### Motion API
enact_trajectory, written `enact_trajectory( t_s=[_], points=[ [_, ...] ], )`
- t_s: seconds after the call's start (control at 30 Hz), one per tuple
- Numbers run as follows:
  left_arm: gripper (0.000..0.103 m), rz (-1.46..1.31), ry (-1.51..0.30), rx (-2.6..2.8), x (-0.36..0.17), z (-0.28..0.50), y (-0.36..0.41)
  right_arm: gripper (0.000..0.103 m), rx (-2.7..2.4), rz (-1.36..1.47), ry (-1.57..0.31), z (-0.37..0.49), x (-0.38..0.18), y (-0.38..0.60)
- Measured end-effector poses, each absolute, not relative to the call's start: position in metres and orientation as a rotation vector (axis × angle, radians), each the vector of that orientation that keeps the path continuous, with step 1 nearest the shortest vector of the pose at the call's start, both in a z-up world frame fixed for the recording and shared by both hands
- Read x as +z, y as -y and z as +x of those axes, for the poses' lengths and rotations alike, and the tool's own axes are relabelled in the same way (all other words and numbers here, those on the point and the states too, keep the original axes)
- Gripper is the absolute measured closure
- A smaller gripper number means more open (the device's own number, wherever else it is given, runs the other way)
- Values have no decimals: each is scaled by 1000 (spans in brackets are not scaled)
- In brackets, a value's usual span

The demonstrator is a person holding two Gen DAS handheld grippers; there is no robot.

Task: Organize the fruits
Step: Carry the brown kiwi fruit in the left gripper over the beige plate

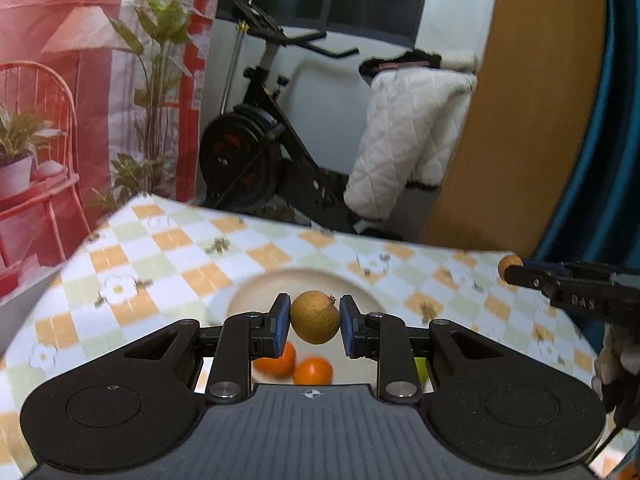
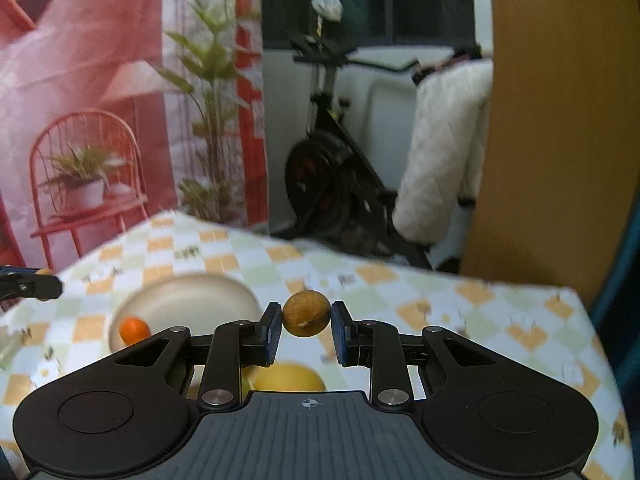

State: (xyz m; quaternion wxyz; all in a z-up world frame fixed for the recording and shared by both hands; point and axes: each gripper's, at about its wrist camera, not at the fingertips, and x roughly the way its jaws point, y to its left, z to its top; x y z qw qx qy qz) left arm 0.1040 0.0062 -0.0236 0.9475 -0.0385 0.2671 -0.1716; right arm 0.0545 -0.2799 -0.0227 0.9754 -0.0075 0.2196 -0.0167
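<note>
My left gripper [image 1: 315, 322] is shut on a small round brown fruit [image 1: 315, 317] and holds it above a beige plate [image 1: 264, 286]. Two orange fruits [image 1: 296, 364] lie on that plate below the fingers. My right gripper [image 2: 306, 320] is shut on a second brown fruit [image 2: 306, 318] above the checked tablecloth [image 2: 460, 320]. The right wrist view shows the plate [image 2: 188, 296] at left with an orange fruit [image 2: 135, 330], and a yellow fruit [image 2: 290, 378] under the fingers. The right gripper with its brown fruit [image 1: 510, 263] shows at right in the left wrist view.
The table has a checked cloth [image 1: 160, 264]; its far edge is close behind the plate. An exercise bike [image 1: 260, 148], a white quilted coat [image 1: 404, 140] and a wooden panel [image 1: 532, 100] stand beyond. The left gripper's tip [image 2: 28, 284] enters the right wrist view at left.
</note>
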Motion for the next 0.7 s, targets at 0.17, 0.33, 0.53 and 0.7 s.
enact_trajectory(
  t_s=[0.17,0.33,0.53,0.7],
  points=[
    [75,-70,-537,-330,-17,126,-9,79,29,-23,-424,76,-6,258],
    [75,-48,-592,-313,-32,153,-13,79,92,-58,-481,109,-19,226],
    [75,-39,-670,-308,-57,193,-19,79,148,-67,-607,158,-53,191],
    [75,-21,-727,-316,-81,220,-18,79,179,-88,-713,193,-82,169]
  ],
)
